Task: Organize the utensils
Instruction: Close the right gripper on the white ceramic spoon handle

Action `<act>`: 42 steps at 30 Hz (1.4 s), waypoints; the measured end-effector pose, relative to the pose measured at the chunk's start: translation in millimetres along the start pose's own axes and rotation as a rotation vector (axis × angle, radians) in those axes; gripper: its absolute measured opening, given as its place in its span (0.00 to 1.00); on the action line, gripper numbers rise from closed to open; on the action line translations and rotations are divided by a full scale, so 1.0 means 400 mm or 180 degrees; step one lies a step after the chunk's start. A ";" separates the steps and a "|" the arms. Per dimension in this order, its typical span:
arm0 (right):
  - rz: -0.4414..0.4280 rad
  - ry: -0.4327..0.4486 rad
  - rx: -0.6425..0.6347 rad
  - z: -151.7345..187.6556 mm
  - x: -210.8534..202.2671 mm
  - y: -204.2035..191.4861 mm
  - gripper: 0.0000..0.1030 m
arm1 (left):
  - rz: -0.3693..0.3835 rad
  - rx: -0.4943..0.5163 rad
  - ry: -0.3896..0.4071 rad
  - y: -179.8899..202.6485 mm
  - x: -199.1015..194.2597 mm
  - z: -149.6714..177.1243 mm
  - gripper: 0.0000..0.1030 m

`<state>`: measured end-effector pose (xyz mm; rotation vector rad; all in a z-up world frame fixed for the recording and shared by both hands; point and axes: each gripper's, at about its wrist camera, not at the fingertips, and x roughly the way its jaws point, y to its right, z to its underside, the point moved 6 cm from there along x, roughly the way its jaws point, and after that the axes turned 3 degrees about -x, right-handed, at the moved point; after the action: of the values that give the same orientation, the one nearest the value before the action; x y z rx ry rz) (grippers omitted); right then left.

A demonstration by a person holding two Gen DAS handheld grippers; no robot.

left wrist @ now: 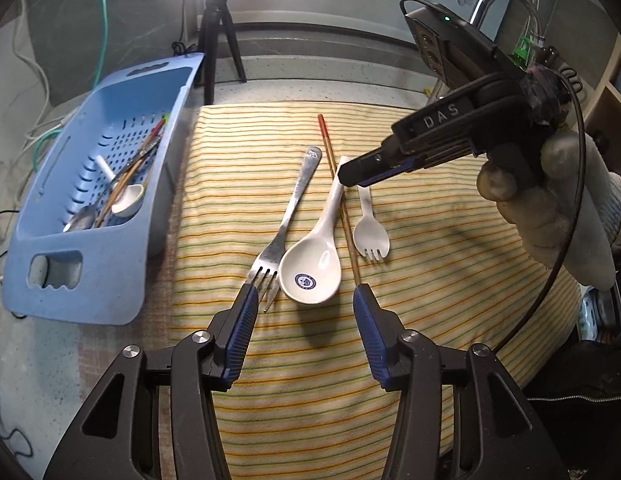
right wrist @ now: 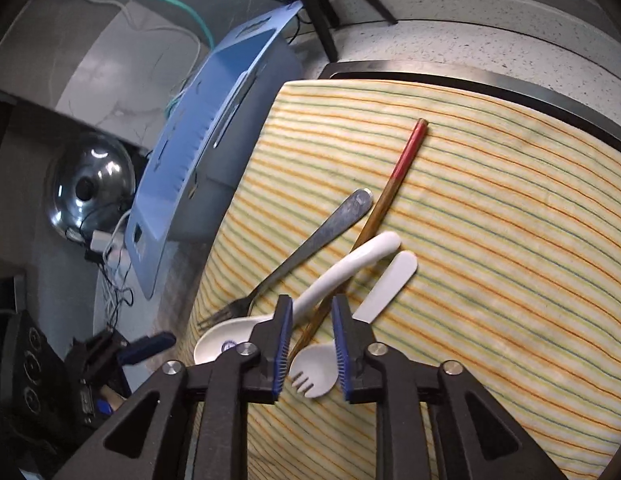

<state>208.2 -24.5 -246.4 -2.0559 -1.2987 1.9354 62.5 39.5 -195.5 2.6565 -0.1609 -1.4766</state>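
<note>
Fork [left wrist: 288, 220]: I see bare metal, lying flat on the striped cloth, tines toward me.
Soup spoon [left wrist: 312, 266]: white ceramic with a blue emblem in its bowl, just beside the fork.
Chopstick [left wrist: 337, 188]: I see brown wood with a red end, passing under the spoon's handle.
Spork [left wrist: 370, 236]: small, white plastic.
Basket [left wrist: 86, 280]: blue, slotted, holding spoons and chopsticks.

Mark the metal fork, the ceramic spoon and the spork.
fork [left wrist: 291, 208], left wrist view, on the handle's middle.
spoon [left wrist: 310, 270], left wrist view, inside the bowl.
spork [right wrist: 316, 372], right wrist view, on the head above the tines.
</note>
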 end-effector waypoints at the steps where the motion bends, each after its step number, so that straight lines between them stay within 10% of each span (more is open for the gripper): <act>1: -0.0033 -0.0004 0.0053 -0.001 0.004 0.003 0.21 | -0.0009 0.0032 -0.0011 0.000 0.004 -0.003 0.47; 42: -0.0165 -0.0132 0.0446 -0.024 0.090 -0.016 0.20 | 0.0184 -0.0081 -0.0105 -0.004 0.075 -0.006 0.37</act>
<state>208.6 5.1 -269.8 -1.9087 -1.1742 1.9950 80.5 36.8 -219.7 2.5860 -0.2182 -1.4953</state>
